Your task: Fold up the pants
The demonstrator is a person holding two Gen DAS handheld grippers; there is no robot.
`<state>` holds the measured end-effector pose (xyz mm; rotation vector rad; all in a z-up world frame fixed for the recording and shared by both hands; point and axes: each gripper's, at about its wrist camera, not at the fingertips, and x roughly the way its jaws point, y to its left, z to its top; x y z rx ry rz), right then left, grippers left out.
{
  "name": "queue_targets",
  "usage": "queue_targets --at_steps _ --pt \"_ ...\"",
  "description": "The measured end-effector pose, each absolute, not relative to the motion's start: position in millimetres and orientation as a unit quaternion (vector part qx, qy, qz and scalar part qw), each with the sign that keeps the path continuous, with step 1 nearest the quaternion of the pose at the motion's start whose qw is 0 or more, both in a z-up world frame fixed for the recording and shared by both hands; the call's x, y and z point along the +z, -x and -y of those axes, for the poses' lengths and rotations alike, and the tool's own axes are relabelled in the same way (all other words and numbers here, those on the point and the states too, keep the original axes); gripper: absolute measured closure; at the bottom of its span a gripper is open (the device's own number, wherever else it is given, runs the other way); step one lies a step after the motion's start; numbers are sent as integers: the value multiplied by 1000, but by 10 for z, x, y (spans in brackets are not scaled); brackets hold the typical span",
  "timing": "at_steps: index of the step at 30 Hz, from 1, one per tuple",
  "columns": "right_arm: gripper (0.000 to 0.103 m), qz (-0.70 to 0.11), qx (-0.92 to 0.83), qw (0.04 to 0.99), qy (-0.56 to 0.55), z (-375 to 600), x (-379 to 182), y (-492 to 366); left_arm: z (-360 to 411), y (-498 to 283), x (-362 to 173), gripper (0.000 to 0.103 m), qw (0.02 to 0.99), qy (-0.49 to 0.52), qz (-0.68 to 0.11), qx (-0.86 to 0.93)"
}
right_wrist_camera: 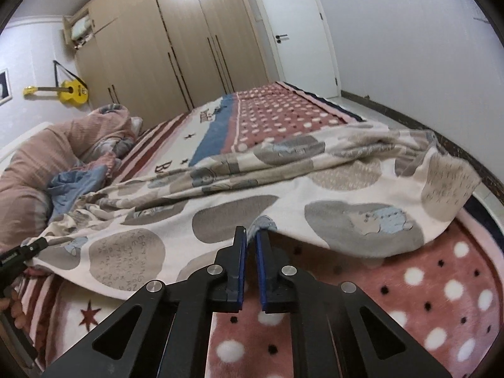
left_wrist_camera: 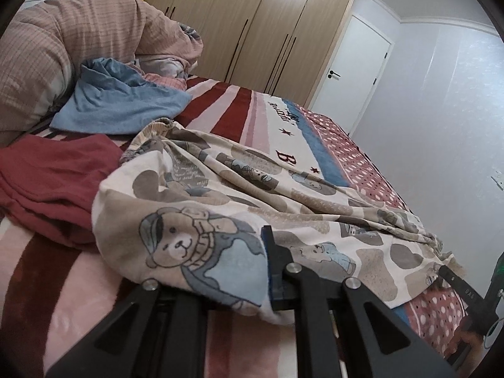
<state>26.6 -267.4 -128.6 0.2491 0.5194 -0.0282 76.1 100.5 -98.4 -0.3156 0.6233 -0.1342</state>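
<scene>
Gripping one pair of bear-print pants (right_wrist_camera: 252, 195) spread on the bed blanket (right_wrist_camera: 441, 283): left gripper (left_wrist_camera: 267, 252) and right gripper (right_wrist_camera: 250, 236) both clamped on fabric edge. Two other garments, blue (left_wrist_camera: 119, 100) and red (left_wrist_camera: 53, 173), nearby.

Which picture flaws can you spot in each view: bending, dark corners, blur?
Left wrist view: the wardrobe leans and bows from fisheye bending, corners are black, and the pants look sharp. Right wrist view: the door tilts, and the pants' edge is soft near the right gripper.
</scene>
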Motion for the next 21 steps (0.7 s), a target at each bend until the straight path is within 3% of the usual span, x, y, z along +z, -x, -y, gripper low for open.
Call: queue_targets --at_steps 6,8,13,19,21 --pt "95 -305 21 943 -133 2709 -1385 -425 -1063 -1014 -1033 93 935 148 -312 -79" --pt "59 -341 11 928 -149 2766 -1493 -478 -1085 -1149 -1039 93 928 152 -331 -83" --pt "51 -377 6 895 -237 2868 -1682 -348 -1097 -1230 -1038 93 911 142 -379 -79" --pt "17 -347 22 896 -275 2822 -1782 -411 -1124 -1223 -1250 93 881 171 -436 -69" --pt "15 -344 11 899 -270 2762 -1764 -571 -1130 -1221 -1290 93 874 178 -448 -61"
